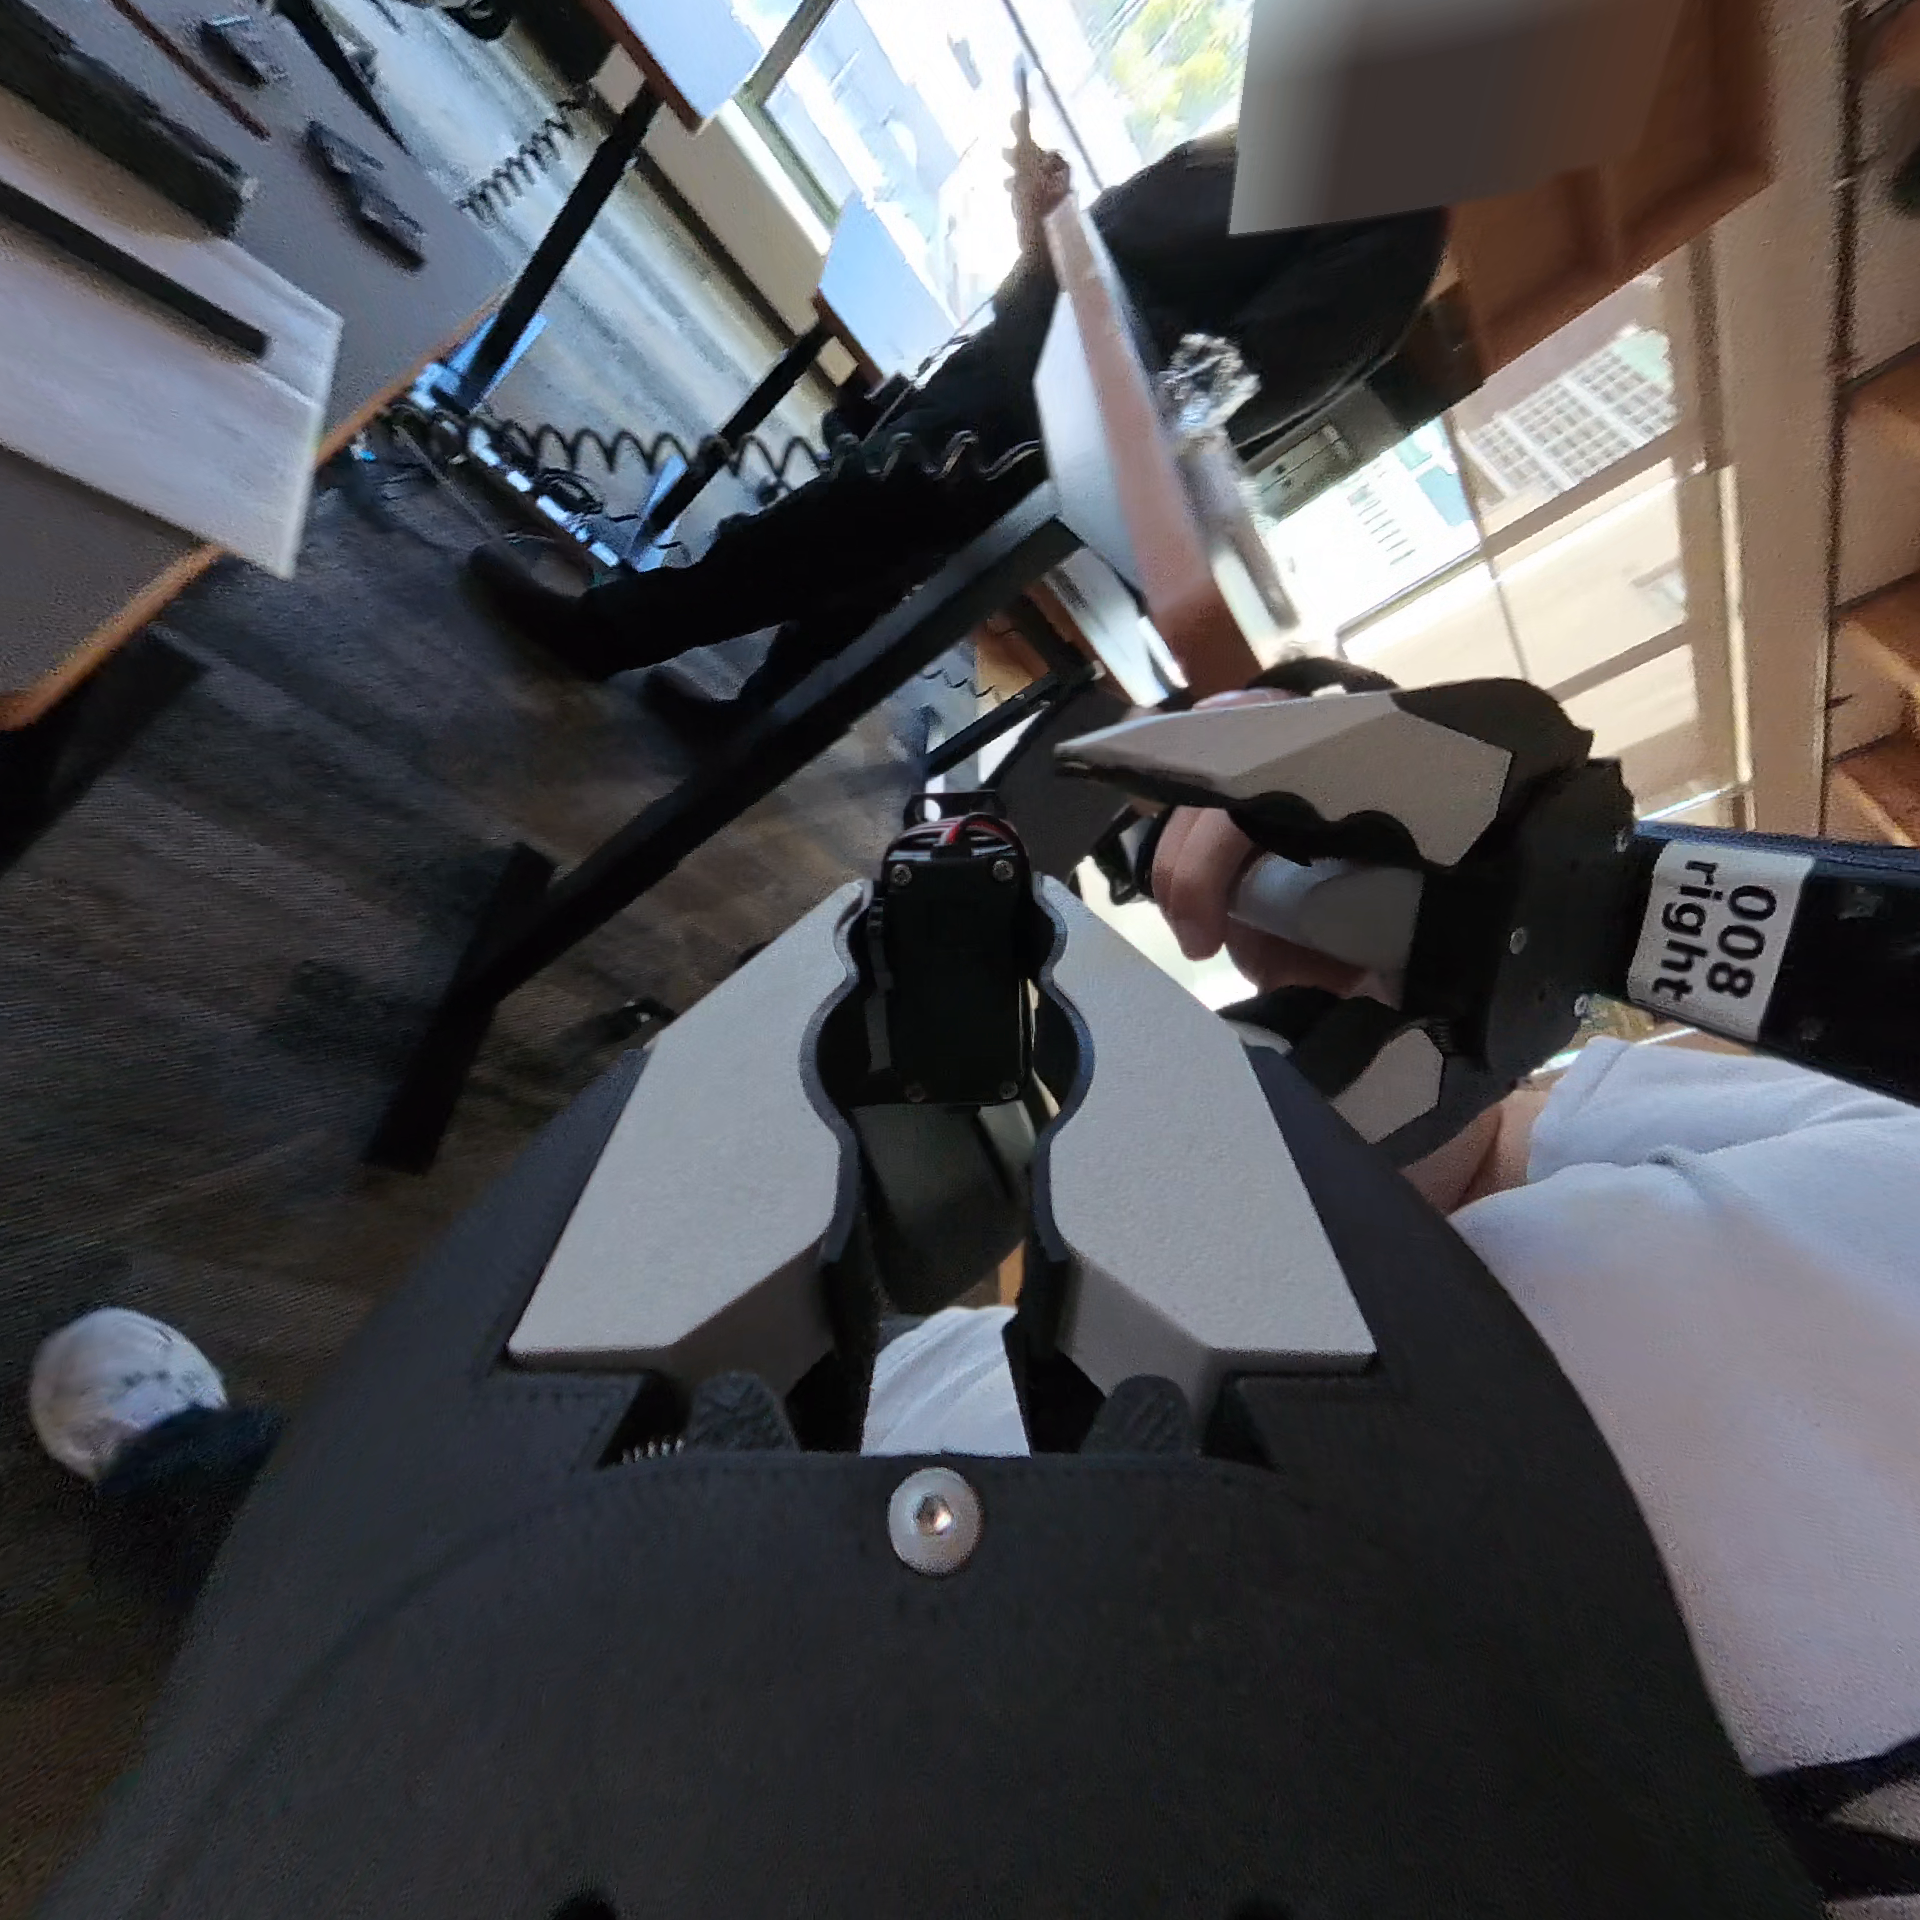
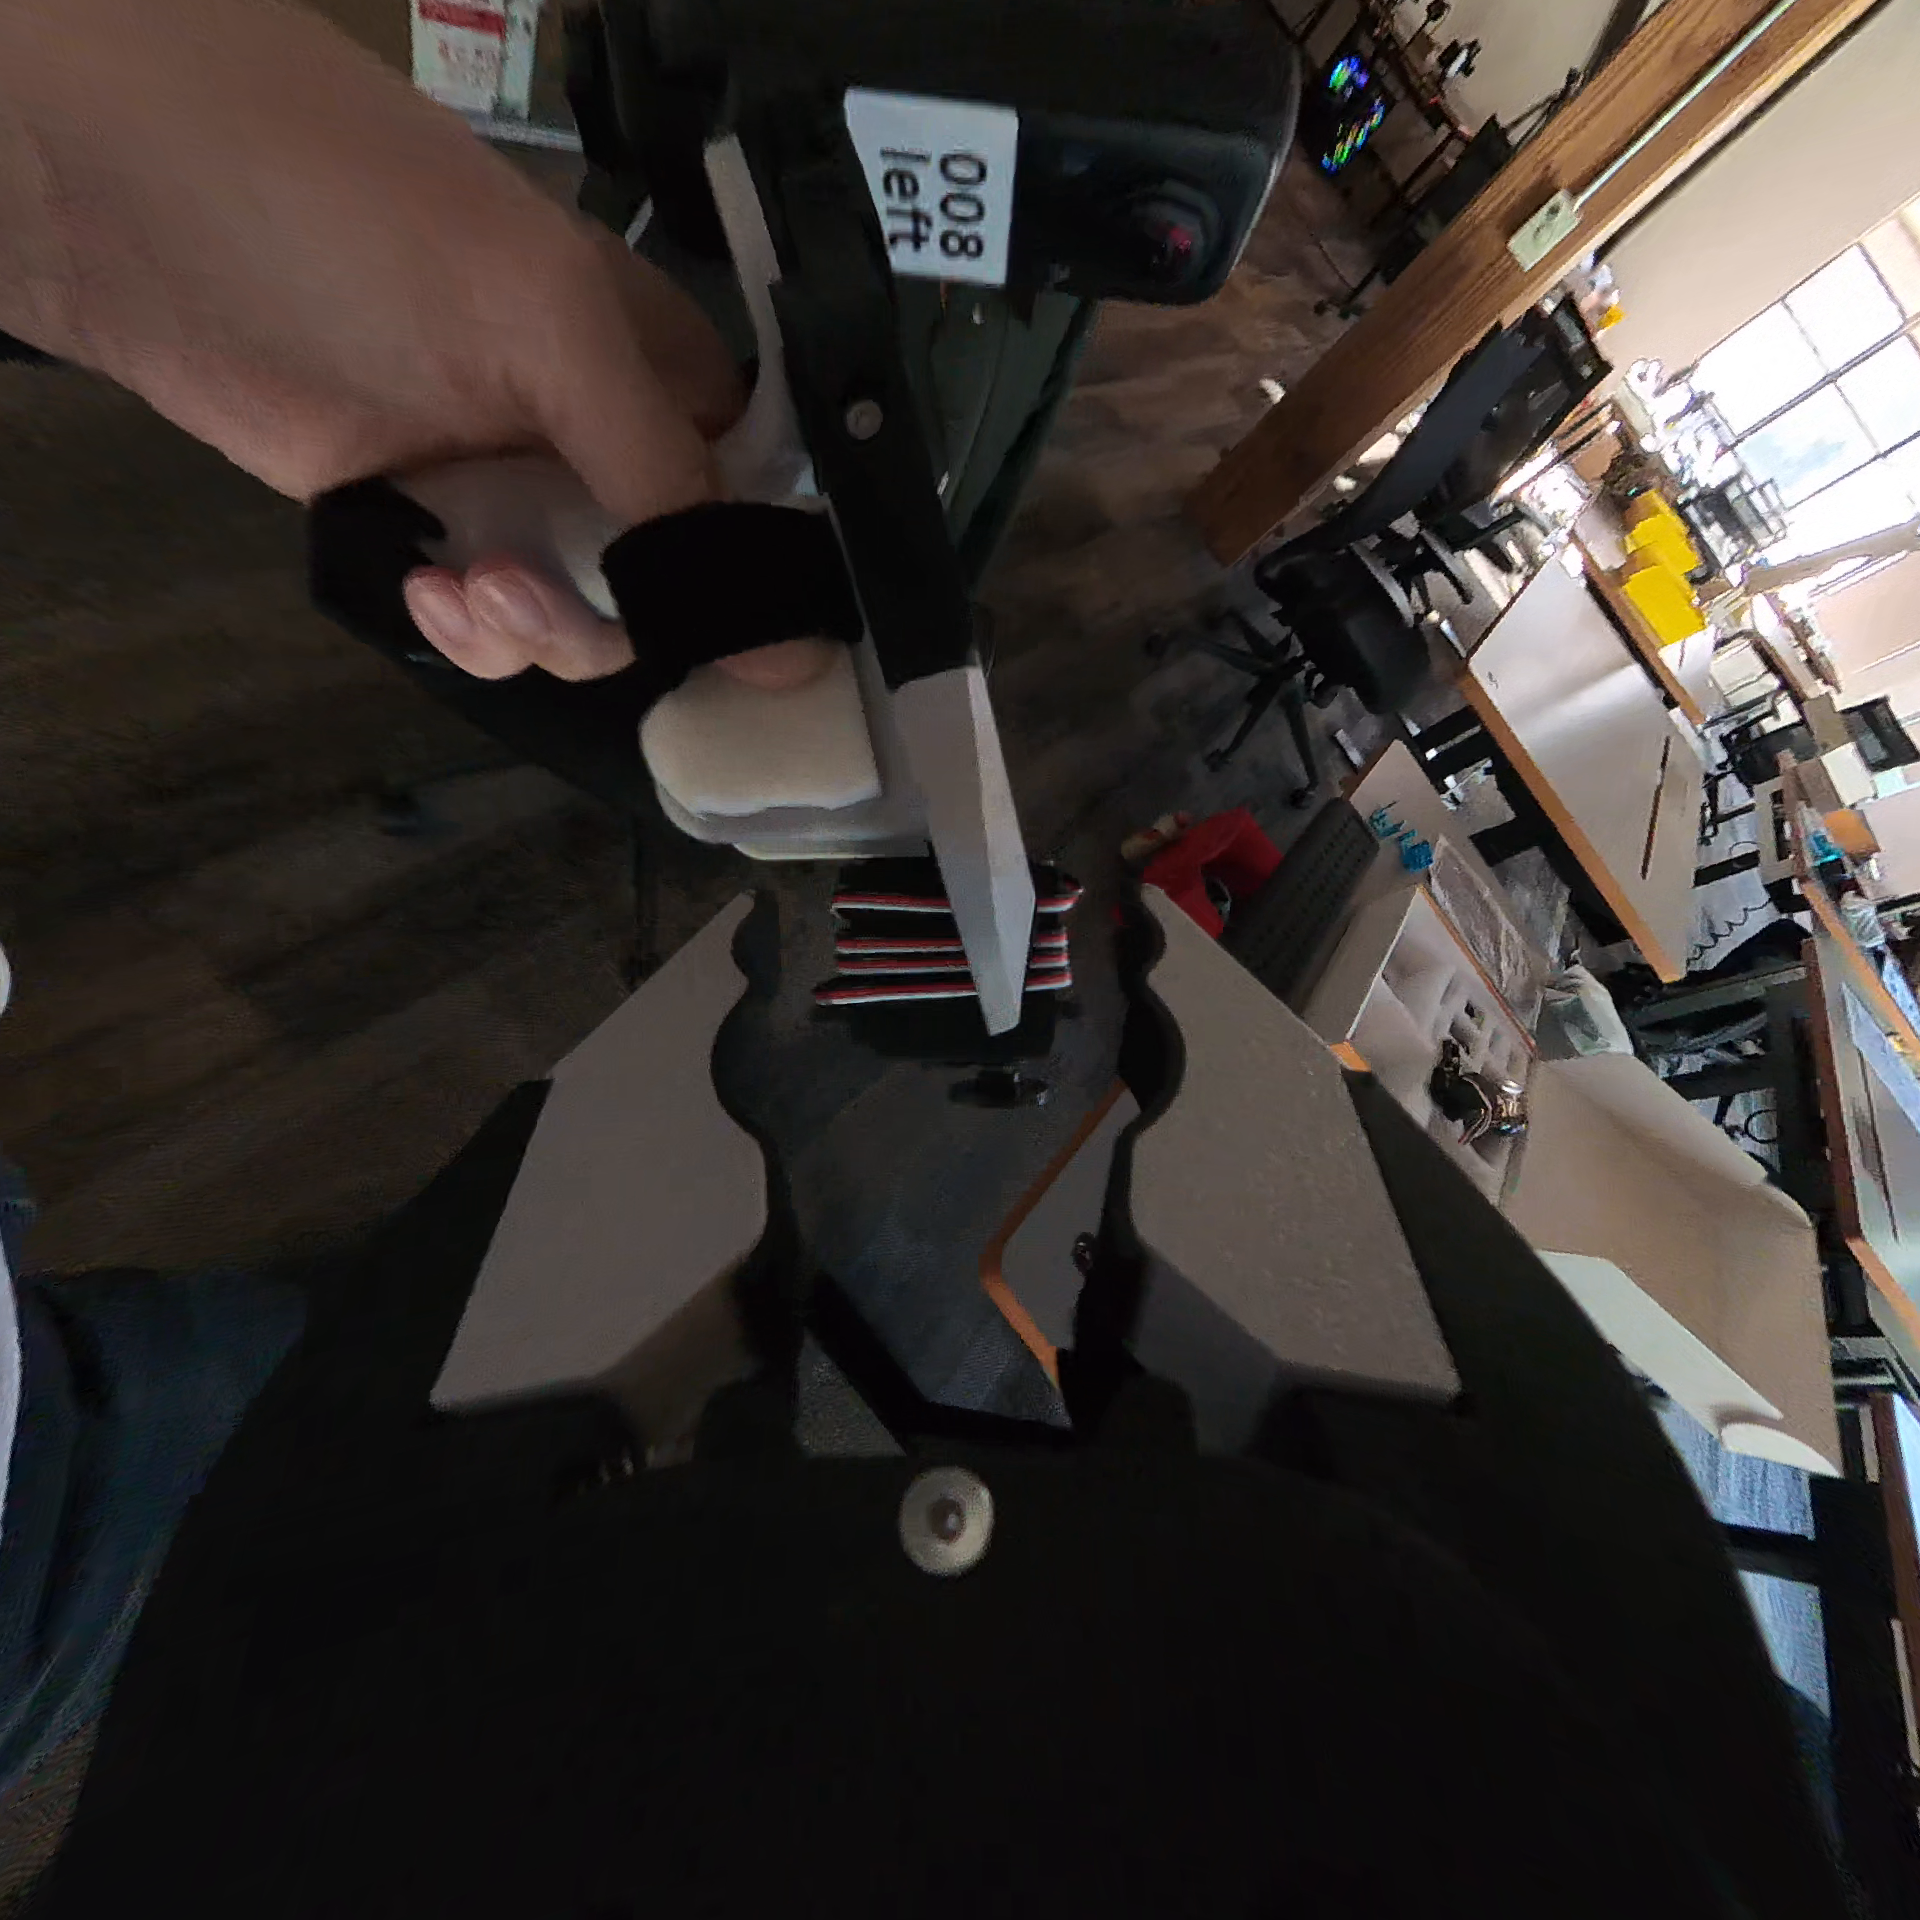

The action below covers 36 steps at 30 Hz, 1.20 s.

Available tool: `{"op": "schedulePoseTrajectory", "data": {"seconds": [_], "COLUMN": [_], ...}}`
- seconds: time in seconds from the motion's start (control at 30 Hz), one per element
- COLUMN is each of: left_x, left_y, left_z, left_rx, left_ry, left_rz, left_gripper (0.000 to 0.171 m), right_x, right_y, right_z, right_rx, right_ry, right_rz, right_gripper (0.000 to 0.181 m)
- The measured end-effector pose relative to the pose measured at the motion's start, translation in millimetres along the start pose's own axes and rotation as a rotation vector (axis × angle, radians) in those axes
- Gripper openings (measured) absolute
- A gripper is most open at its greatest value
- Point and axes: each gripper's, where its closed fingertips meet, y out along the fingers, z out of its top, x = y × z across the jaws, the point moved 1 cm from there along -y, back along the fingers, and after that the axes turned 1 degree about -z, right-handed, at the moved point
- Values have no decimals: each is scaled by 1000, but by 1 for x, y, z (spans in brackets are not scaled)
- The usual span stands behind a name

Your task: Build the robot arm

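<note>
Two tongs are in my views, both held up in the air over dark carpet [image 1: 260,852], well clear of any table. My left tongs [image 1: 948,914] are clamped on one small black servo motor [image 1: 951,977] — its screwed case sits between the two grey fingers [image 1: 727,1132], red and black wires showing at its far end. In the right wrist view that same servo appears as one folded bundle of red, white and black wire [image 2: 914,951] just behind the left tongs' grey finger edge, with a bare hand [image 2: 343,343] gripping the handle. My right tongs [image 2: 945,935] stand apart with nothing between them; the wire bundle lies just beyond their tips. From the left view, the right tongs [image 1: 1081,753] point in from the right, near the servo but not touching it. One person in dark clothes [image 1: 1226,312] sits at a table beyond, and one white shoe [image 1: 120,1387] rests on the carpet at lower left. Several tables [image 2: 1590,727] with orange edges line the right side, one black chair [image 2: 1340,623] beside them — open floor lies to the left.
</note>
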Motion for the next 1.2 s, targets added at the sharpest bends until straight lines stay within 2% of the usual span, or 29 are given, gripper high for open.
{"op": "schedulePoseTrajectory", "data": {"seconds": [0.1,0.2,0.43,0.53,0.7,0.87,0.97,1.07,1.2], "left_x": [-48,-90,-180,-227,-302,-364,-395,-437,-518], "left_y": [7,14,20,19,4,-18,-23,-18,-16], "left_z": [41,93,211,248,317,374,407,440,497], "left_rx": [-7,7,-15,-67,-147,-209,-199,-190,-137], "left_ry": [-55,-118,-128,-111,-121,-146,-172,-170,-205], "left_rz": [-8,-29,-35,-31,-67,-72,-115,-128,-88], "left_gripper": [25,25,25,25,25,25,25,31,45], "right_x": [41,91,200,235,292,335,364,393,445], "right_y": [52,100,198,248,330,403,439,477,528], "right_z": [-26,-42,-65,-78,-92,-91,-96,-123,-188], "right_rx": [-17,-31,-31,-68,-141,-182,-202,-268,-363], "right_ry": [22,80,141,125,209,286,330,352,408], "right_rz": [51,105,140,111,16,30,29,33,-5], "right_gripper": [49,53,51,57,52,49,48,48,48]}}
